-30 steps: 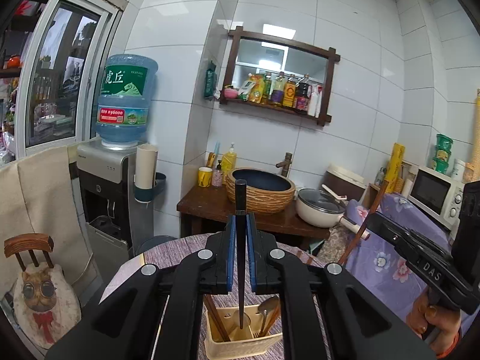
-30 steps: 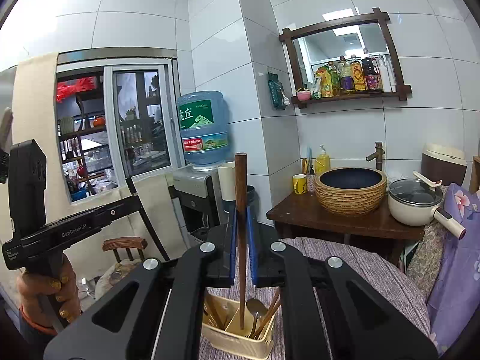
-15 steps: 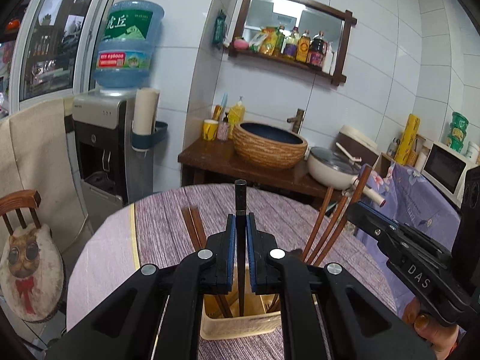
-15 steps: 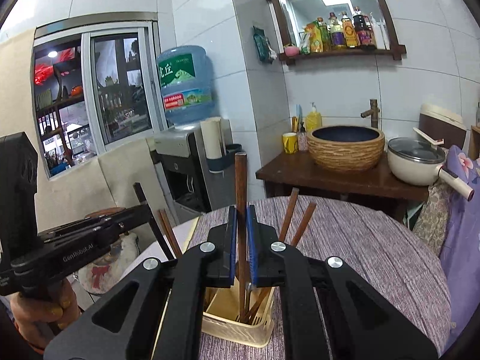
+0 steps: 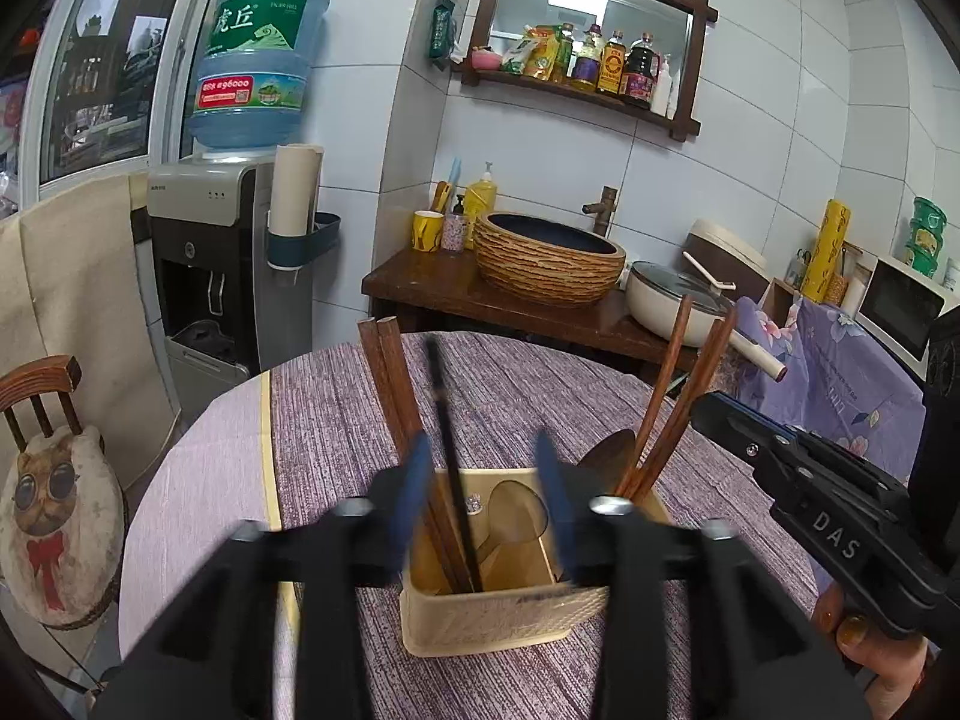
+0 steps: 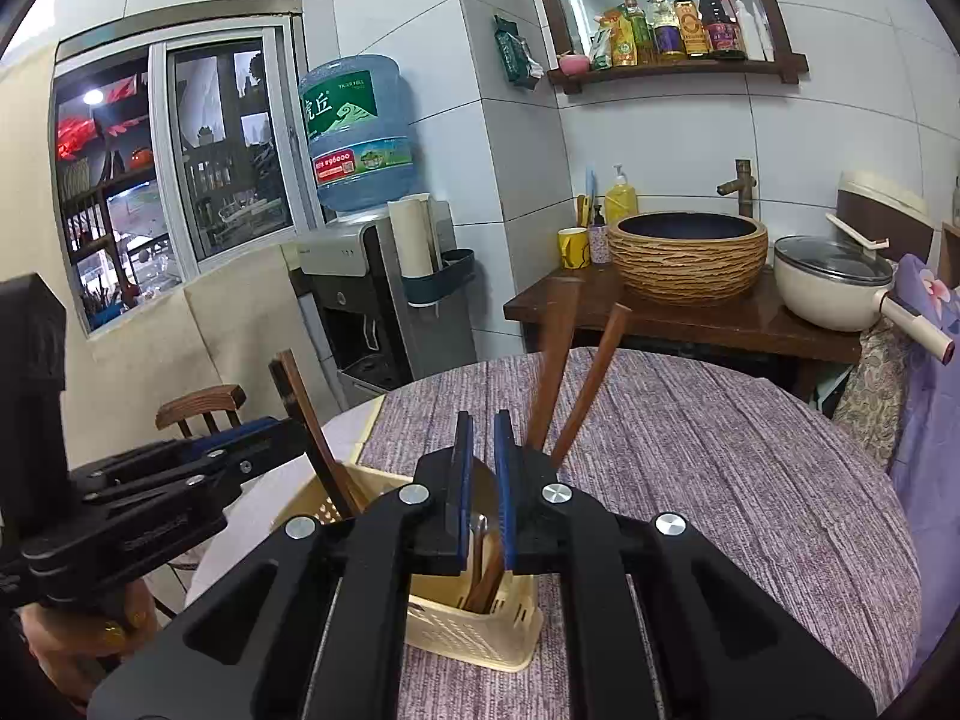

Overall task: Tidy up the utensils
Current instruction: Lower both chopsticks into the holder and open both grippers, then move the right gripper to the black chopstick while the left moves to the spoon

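- Basket (image 5: 504, 618) of cream plastic is standing on the purple striped tablecloth (image 5: 336, 408) of a round table, directly below both grippers.
- Left gripper (image 5: 483, 480) is hovering over the basket with its jaws opening; its blue pads (image 5: 411, 483) are blurred and standing apart.
- Black chopstick (image 5: 447, 438) is standing between those pads, tilted, its lower end inside the basket; neither pad is pressing on it.
- Brown chopsticks (image 5: 390, 384), a pair, are leaning out of the basket's left side, next to the black one.
- Two more reddish chopsticks (image 5: 678, 384) are leaning out of the basket toward the right.
- Spoon (image 5: 516, 510) with a pale bowl is resting inside the basket, behind the black chopstick.
- Right gripper (image 6: 483, 480) is sitting just above the basket's rim (image 6: 480, 630), jaws drawn nearly together with only a narrow slot between the blue pads (image 6: 462, 480).
- In the right wrist view, wooden sticks and a metal handle are showing through that slot, down in the basket; whether the pads are pinching anything cannot be told.
- The reddish chopsticks (image 6: 591, 378) are rising behind the right gripper's fingers.
- A person's hand (image 5: 870, 654), nails painted, is gripping the right gripper's handle at the lower right of the left wrist view.
- Water dispenser (image 5: 204, 264) is standing against the tiled wall beyond the table.
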A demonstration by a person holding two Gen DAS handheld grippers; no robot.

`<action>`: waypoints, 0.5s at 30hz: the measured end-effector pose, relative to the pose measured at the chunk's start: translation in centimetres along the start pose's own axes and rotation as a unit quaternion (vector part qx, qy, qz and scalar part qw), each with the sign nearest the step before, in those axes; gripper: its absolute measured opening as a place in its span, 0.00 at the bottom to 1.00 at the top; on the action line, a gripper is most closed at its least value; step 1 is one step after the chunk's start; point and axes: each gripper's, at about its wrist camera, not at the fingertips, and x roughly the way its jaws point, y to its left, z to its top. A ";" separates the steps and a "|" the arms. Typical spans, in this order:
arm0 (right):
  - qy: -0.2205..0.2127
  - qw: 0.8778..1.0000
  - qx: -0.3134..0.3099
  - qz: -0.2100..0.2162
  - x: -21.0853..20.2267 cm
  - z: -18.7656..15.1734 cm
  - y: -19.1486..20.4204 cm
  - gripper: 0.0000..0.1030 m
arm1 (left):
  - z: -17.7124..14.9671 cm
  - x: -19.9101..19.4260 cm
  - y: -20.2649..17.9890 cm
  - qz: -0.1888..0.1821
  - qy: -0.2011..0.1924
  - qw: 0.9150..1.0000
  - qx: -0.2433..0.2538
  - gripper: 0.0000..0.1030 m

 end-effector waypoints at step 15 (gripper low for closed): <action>0.028 0.997 0.015 -0.071 -4.6 -5.9 -2.1 0.47 | -6.0 -4.4 0.9 0.028 -0.007 1.000 -0.006 0.85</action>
